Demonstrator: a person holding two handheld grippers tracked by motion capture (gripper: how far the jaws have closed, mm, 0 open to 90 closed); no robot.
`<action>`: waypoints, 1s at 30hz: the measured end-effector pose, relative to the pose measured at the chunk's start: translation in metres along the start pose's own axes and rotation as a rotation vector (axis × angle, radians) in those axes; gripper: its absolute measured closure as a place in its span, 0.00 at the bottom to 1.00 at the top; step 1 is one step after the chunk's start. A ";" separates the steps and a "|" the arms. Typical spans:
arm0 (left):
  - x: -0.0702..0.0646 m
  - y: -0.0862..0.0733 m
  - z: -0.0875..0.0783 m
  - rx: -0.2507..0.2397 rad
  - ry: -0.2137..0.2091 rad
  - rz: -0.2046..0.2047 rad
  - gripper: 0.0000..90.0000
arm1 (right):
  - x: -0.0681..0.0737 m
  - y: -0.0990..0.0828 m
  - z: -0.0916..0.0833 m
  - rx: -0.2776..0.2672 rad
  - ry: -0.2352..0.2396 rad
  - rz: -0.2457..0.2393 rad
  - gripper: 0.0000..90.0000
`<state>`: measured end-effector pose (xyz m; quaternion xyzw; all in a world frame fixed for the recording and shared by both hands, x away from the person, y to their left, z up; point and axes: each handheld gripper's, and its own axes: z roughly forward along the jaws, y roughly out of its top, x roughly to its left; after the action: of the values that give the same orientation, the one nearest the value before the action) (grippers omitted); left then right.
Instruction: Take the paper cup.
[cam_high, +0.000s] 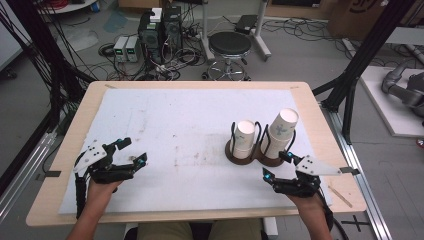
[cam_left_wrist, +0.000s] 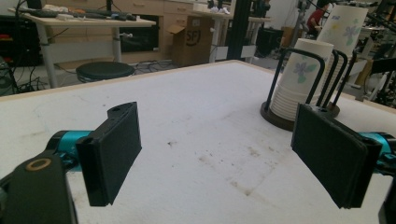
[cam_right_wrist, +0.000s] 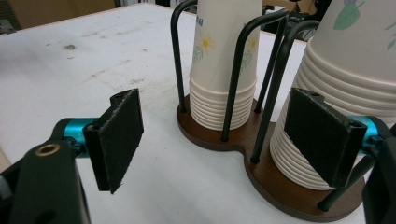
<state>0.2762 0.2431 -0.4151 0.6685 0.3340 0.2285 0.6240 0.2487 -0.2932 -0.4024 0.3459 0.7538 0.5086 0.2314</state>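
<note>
Cups (cam_high: 245, 139) stand upside down in 2 stacks in a brown holder (cam_high: 234, 156) with black wire loops, on the right half of the white surface (cam_high: 175, 140). The second stack (cam_high: 281, 132) is the taller one and leans slightly toward the right edge.

Step in hand, as judged: the right gripper (cam_high: 276, 165) lines up for a grasp on the nearer, taller stack.

1. Bring the fingers (cam_right_wrist: 116, 135) in level, 1 on each side of the top cup wall, above the wire loops (cam_right_wrist: 243, 51), so that no pad strikes a wire.
2. Close gently; paper walls crush under a hard squeeze.
3. Lift straight up along the lean of the stack, so that only 1 cup comes away and the holder stays put. The left gripper (cam_high: 131, 152) may steady the base if it drags.

Pose: the right hand (cam_high: 310, 207) rests near the front right corner of the surface, gripper pointing forward toward the holder, just short of it. Its fingers stand wide apart and hold nothing; in the right gripper view 1 pad overlaps the taller stack, and contact cannot be told. The left hand (cam_high: 100, 192) sits well apart at the front left, fingers (cam_left_wrist: 112, 149) likewise spread wide and empty, aimed across the bare surface.
</note>
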 end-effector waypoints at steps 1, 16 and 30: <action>0.000 0.000 0.000 0.000 0.000 0.000 0.18 | 0.000 0.000 0.000 0.001 -0.001 -0.002 0.22; -0.003 0.006 0.025 0.050 -0.088 0.002 0.17 | 0.000 -0.004 -0.001 0.018 0.001 -0.001 0.22; -0.020 0.029 0.053 0.057 -0.166 -0.004 0.17 | 0.004 -0.002 -0.005 0.012 0.002 -0.002 0.22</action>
<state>0.3061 0.1922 -0.3900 0.7021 0.2888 0.1615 0.6305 0.2419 -0.2940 -0.4018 0.3460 0.7574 0.5041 0.2293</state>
